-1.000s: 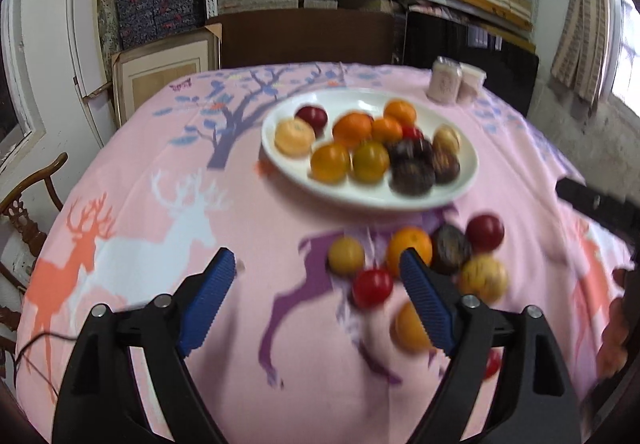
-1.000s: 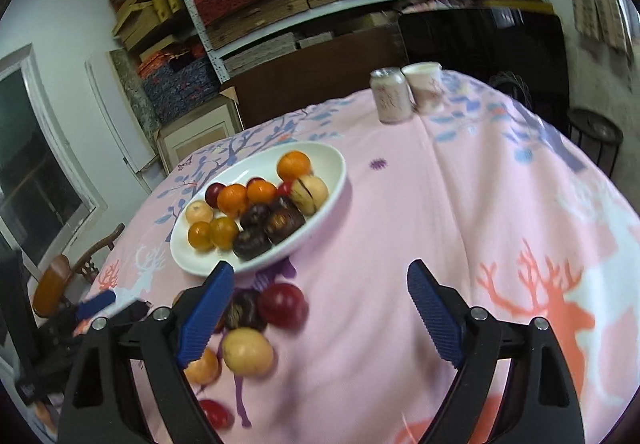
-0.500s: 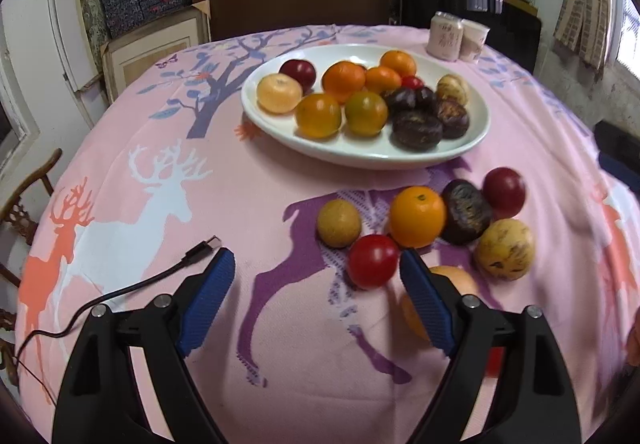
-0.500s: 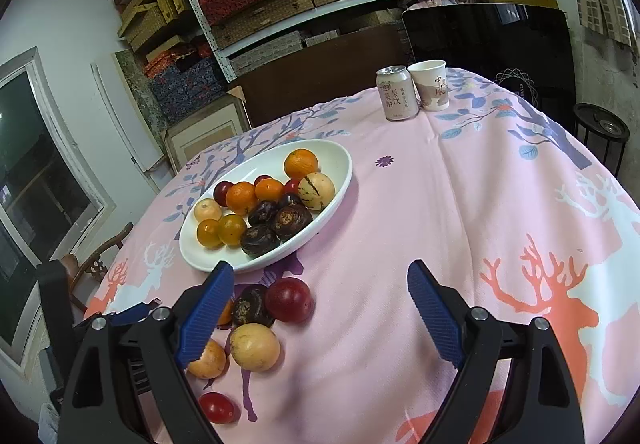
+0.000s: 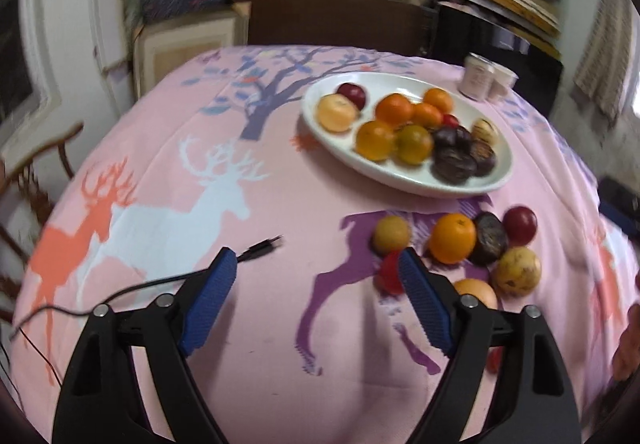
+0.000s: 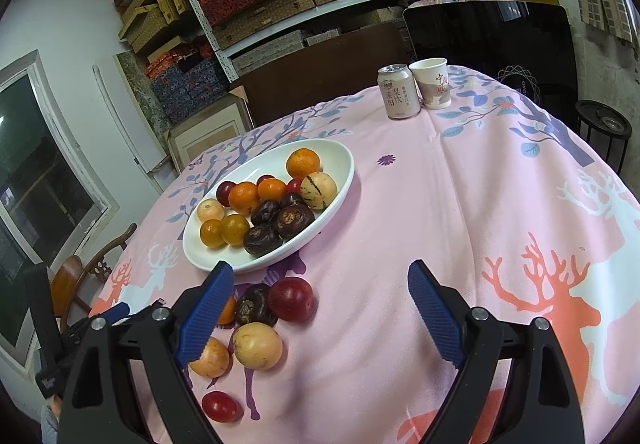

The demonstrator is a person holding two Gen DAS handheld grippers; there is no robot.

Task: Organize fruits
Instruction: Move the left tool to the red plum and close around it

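Loose fruit beside a crowded dish, both claws wide and empty

The left claw (image 5: pixel 316 264) has just narrowed a little but holds nothing; its right finger (image 5: pixel 424 304) hides part of a small red tomato (image 5: pixel 388 272) in the cluster of loose round fruits (image 5: pixel 454 238) on the pink deer-print desk (image 5: pixel 200 164). The right claw (image 6: pixel 316 284) hangs spread over bare cloth. The white oval ceramic dish (image 6: pixel 340 156) is already heaped. Risks as I judge them: a finger nudging the tomato sends neighbours rolling off the cloth; a fruit dropped onto the heap could roll out; the thin black cable (image 5: pixel 160 282) near the left finger could snag.
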